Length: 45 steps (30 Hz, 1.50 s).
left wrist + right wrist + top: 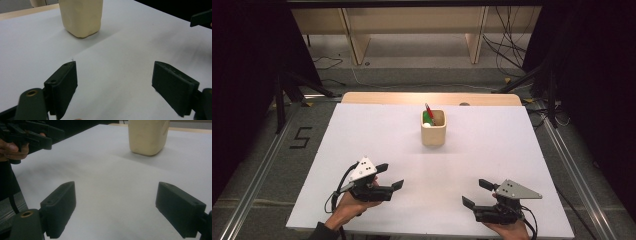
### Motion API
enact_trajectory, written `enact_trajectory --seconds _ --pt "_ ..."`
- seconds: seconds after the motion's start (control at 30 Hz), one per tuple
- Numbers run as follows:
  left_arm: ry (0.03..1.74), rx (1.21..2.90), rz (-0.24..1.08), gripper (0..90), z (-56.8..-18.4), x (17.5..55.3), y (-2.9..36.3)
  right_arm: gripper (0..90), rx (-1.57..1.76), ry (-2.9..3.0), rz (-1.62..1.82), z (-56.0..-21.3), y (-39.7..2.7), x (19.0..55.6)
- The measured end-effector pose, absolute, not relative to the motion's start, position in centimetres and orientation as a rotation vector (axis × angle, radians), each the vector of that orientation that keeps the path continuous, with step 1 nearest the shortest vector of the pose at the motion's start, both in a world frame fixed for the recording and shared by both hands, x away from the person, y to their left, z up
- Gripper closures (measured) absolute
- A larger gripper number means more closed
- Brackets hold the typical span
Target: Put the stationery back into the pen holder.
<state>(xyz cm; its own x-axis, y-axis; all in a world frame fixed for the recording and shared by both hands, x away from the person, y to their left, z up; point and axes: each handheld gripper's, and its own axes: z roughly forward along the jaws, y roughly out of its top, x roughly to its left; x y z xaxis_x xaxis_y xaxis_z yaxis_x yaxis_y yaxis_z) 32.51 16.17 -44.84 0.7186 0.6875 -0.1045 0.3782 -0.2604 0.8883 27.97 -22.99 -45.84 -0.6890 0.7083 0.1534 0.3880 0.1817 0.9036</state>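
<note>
One cream, square-sided holder cup (433,131) stands upright on the white surface (362,130), toward the far middle. Well apart from both tools; nothing touches it. Inside it: one red pen (429,111) leaning up out of the rim, plus something green (427,118) and something white (427,125), too small to identify.

Left tool (391,176): jaws spread apart, empty, held low near the surface at the near left. Right tool (473,193): jaws likewise spread, empty, near right edge.

Key relation: the cup lies forward of both tools and between them, ahead-right of the left tool, ahead-left of the right. Left tool looks somewhat nearer. Cup's long axis is vertical; the pen slants slightly off it, tip end up and leaning left-back.

In the left gripper view the cup (81,17) sits ahead, left of centre line; in the right gripper view (148,136) ahead, right of centre.

Count: cup one, red pen one, tools two.

Judgement: any reach starts with a forward, inward move.
</note>
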Motion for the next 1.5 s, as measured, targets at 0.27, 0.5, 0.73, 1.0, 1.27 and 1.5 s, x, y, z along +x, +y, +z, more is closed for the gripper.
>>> enact_trajectory --seconds 0.27,0.5,0.73,1.0,1.27,1.5 --pt "0.835 1.855 0.383 19.6 -44.9 31.4 17.4 17.0 1.041 2.163 1.501 -45.9 -23.0 27.9" --pt "0.874 1.847 0.358 19.8 -45.9 30.9 17.7 17.0 1.039 2.162 1.497 -45.9 -23.0 27.9" --pt "0.872 1.844 0.375 19.7 -45.9 30.7 17.8 17.0 1.042 2.157 1.498 -45.9 -23.0 27.9" --pt "0.886 1.822 0.384 19.8 -45.8 30.9 18.2 16.9 1.04 2.16 1.495 -46.0 -23.0 28.0" --pt "0.881 1.828 0.379 19.8 -45.9 30.8 18.0 16.9 1.039 2.162 1.493 -46.0 -23.0 28.0" --pt "0.885 1.823 0.38 19.8 -45.9 30.9 18.0 16.9 1.044 2.16 1.493 -46.0 -23.0 28.0"
